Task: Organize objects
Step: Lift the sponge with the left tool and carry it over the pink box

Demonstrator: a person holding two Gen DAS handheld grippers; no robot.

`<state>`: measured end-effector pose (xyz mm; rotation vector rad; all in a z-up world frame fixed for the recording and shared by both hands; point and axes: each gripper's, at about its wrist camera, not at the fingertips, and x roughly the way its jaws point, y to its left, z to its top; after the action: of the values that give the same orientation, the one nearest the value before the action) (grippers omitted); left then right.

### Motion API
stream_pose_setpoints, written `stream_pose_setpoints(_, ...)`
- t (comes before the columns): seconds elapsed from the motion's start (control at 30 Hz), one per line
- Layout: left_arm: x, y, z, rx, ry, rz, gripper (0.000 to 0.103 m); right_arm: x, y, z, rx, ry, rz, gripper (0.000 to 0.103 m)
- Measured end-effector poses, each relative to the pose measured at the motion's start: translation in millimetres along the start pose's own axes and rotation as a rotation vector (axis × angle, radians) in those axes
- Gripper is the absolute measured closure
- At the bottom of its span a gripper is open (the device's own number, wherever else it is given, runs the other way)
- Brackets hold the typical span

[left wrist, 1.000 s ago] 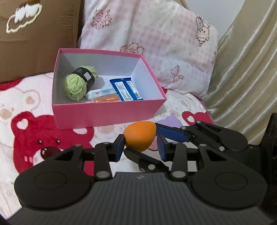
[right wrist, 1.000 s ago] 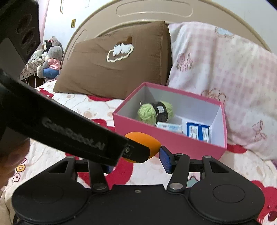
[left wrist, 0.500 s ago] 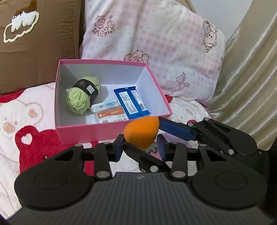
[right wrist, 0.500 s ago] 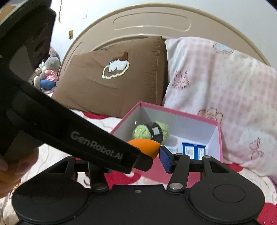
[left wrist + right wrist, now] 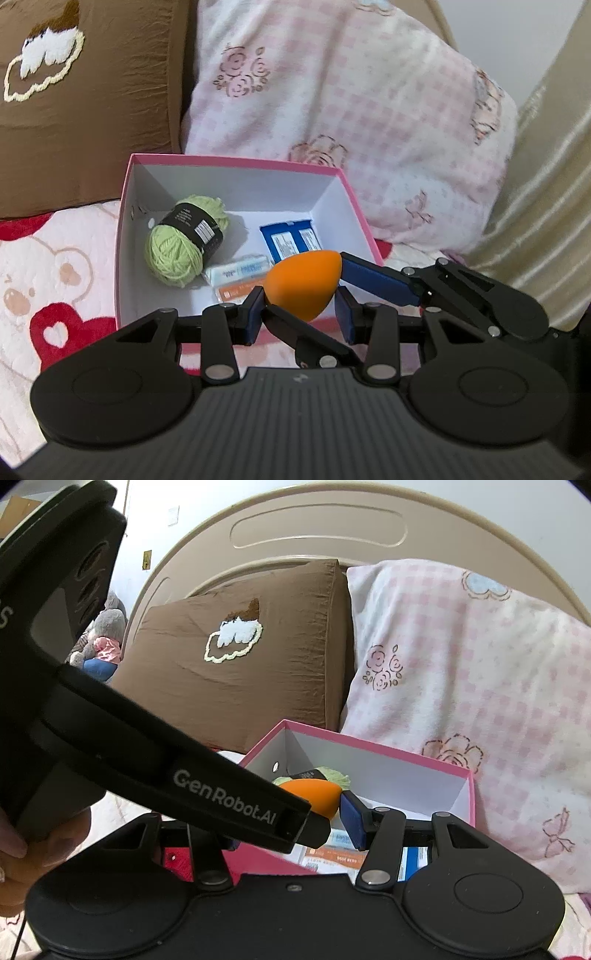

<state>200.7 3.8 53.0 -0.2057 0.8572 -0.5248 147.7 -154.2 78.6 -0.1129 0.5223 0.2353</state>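
The orange egg-shaped sponge [image 5: 303,284] hangs in the air over the near right part of the pink box [image 5: 236,164], pointed end toward the right. Both grippers reach to it. The left gripper [image 5: 300,314] has its blue pads either side of the sponge's lower, rounded end; the left pad touches it, while whether the right pad presses I cannot tell. The right gripper [image 5: 295,821] comes in from the right and crosses it: one blue finger [image 5: 376,278] lies against the sponge's pointed end and a black finger runs under the sponge, so its jaws look clamped on it, though in its own view the left gripper's black arm covers much of that contact.

In the box below, a ball of green yarn [image 5: 181,243] with a black label lies at the left, a blue packet [image 5: 290,240] at the right near the far wall, and a pale packet [image 5: 236,271] with an orange one [image 5: 236,291] beside it in the middle, partly behind the sponge. The floor between the yarn and the packets and along the far wall is bare white.

The box stands on a bear-print blanket [image 5: 55,280]. Just behind it lean a brown pillow [image 5: 88,110] and a pink checked pillow [image 5: 351,118], close against the far rim. A beige curtain [image 5: 546,166] hangs at the right. A person's hand [image 5: 22,853] grips the left gripper's handle at the lower left of the right wrist view.
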Motion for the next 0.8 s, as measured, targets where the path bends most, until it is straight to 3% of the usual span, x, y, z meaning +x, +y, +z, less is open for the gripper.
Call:
stream_pose_setpoints(0.33, 53.2, 25.8, 34.6, -0.102, 0.023, -0.019, 0.064, 56.6, -44.8, 7.5, 0.127, 0.032, 0.097, 0.044)
stream_pose_setpoints(0.8, 124.4, 62.0, 47.6, -0.291, 0.126, -0.040, 0.063, 125.4, -79.2, -0.6, 0.207, 0.163, 0.114, 0.044)
